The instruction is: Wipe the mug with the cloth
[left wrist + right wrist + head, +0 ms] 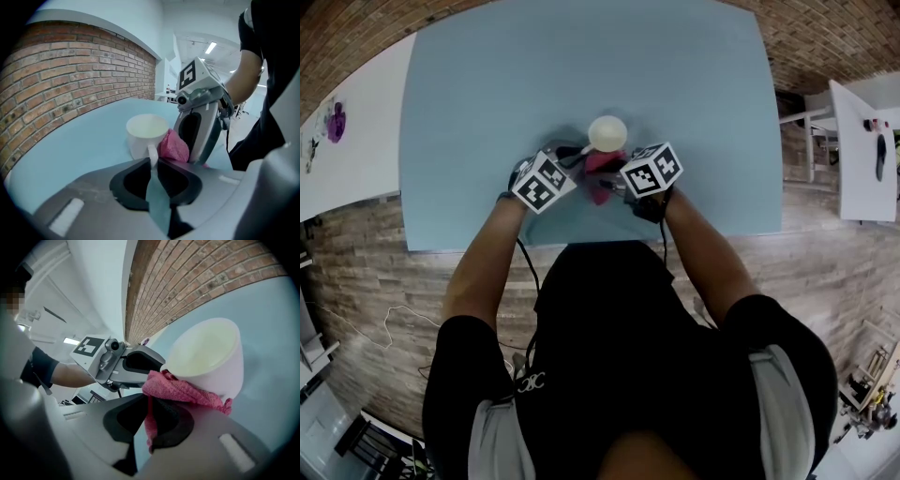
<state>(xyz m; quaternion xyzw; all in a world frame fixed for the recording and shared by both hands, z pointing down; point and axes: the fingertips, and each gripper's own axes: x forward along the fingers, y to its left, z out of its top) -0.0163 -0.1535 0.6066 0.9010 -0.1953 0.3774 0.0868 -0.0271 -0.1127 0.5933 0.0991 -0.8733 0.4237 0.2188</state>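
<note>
A white mug [607, 132] stands on the light blue table [487, 94], near its front edge. My left gripper [153, 161] is shut on the mug's handle [152, 153], jaws pinched tight around it. A pink cloth [183, 389] is clamped in my right gripper [151, 401] and pressed against the mug's [208, 357] outer wall, beside the handle. In the head view both grippers meet just in front of the mug, left gripper [577, 156] on one side and right gripper [607, 184] on the other, with the cloth [600, 164] between them. The mug's [146, 133] inside looks empty.
A white table [347, 141] stands left of the blue one and another white table [862, 159] to the right, on a brick-patterned floor [384, 272]. A thin cable [394, 323] lies on the floor at the left.
</note>
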